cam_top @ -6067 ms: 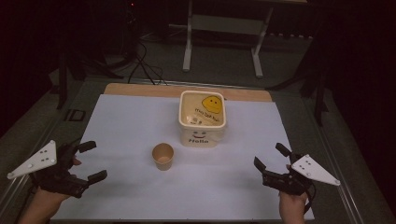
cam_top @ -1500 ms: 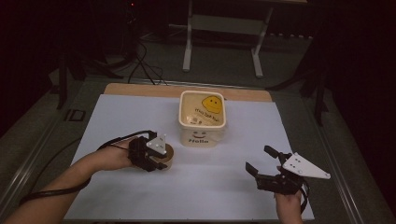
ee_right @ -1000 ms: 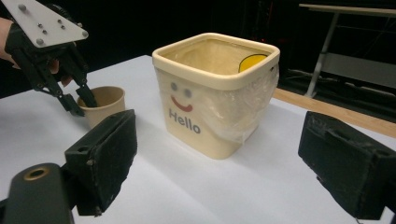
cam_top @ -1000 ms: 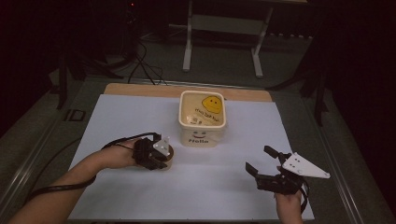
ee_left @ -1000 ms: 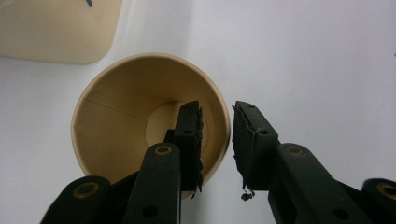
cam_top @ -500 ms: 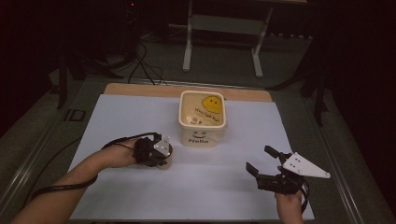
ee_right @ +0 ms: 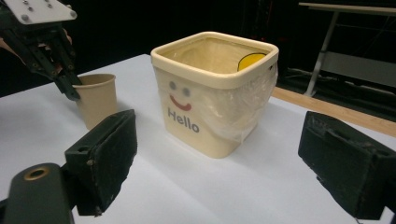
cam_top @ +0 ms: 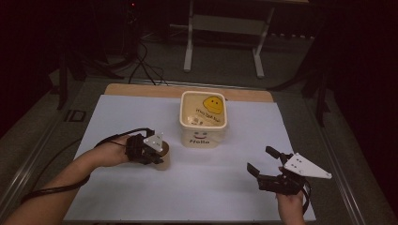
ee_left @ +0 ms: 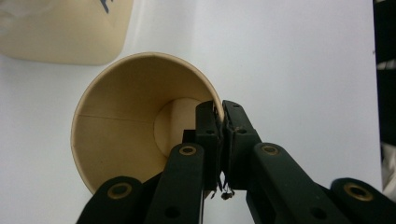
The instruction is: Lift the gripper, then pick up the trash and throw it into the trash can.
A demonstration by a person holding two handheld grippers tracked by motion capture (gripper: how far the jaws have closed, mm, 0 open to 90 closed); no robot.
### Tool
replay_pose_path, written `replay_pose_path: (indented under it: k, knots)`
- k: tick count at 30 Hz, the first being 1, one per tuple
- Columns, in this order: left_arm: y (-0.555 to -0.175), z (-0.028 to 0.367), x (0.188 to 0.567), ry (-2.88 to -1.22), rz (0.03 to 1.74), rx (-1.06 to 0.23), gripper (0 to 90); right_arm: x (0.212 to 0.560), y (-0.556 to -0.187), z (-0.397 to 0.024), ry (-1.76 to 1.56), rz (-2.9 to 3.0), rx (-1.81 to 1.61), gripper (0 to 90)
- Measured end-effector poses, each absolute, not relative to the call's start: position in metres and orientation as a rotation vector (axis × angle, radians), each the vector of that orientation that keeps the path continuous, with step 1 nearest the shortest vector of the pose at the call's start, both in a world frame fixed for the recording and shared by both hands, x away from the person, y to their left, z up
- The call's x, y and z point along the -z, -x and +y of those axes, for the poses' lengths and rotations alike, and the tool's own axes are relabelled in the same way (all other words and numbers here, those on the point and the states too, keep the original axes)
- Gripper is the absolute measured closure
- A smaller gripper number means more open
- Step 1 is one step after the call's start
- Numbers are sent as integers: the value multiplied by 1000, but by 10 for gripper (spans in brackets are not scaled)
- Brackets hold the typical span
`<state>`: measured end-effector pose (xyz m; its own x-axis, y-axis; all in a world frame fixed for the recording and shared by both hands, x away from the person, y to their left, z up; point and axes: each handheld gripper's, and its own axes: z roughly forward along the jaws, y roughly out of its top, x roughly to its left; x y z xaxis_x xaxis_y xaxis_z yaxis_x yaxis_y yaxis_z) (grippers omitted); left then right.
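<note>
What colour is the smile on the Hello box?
The smile on the cream box is red, above grey "Hello" letters. The right gripper view shows it best.

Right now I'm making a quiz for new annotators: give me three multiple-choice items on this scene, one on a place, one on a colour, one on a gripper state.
1. Where is the paper cup relative to the cream bin in the high view?
A. inside the bin
B. on the white mat, left of and nearer than the bin
C. behind the bin

2. What colour is the smiling mouth above "Hello" on the bin?
A. red
B. green
C. blue

3. How is the left gripper set?
A. wide open above the cup
B. lying on the mat
C. shut on the cup's rim, one jaw inside and one outside

Answers: 1 B, the high view shows the cup standing on the mat beside the bin. 2 A, the right gripper view shows a red curve. 3 C, the left gripper view shows the jaws pinching the cup's wall.
</note>
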<state>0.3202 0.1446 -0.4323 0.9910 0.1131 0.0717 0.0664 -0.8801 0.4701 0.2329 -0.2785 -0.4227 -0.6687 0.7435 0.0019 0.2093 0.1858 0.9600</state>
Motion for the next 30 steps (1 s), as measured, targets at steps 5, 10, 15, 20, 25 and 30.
replay_pose_path:
  k: [5,10,15,20,25,30]
  knots:
    - [-316,147,419,-2644,128,-117,877,422,-233,-278,-891,1996,-1499,116]
    - [-311,148,402,-2621,98,-102,877,422,-232,-278,-892,1994,-1498,116]
    - [-307,148,388,-2614,94,-105,877,422,-233,-278,-890,1995,-1500,116]
    - [-304,146,375,-2604,92,-102,877,422,-233,-278,-895,1994,-1505,116]
    - [-302,145,362,-2586,86,-98,876,422,-233,-277,-893,1999,-1496,116]
    - [-301,144,349,-2566,84,-103,876,422,-233,-277,-891,1994,-1499,116]
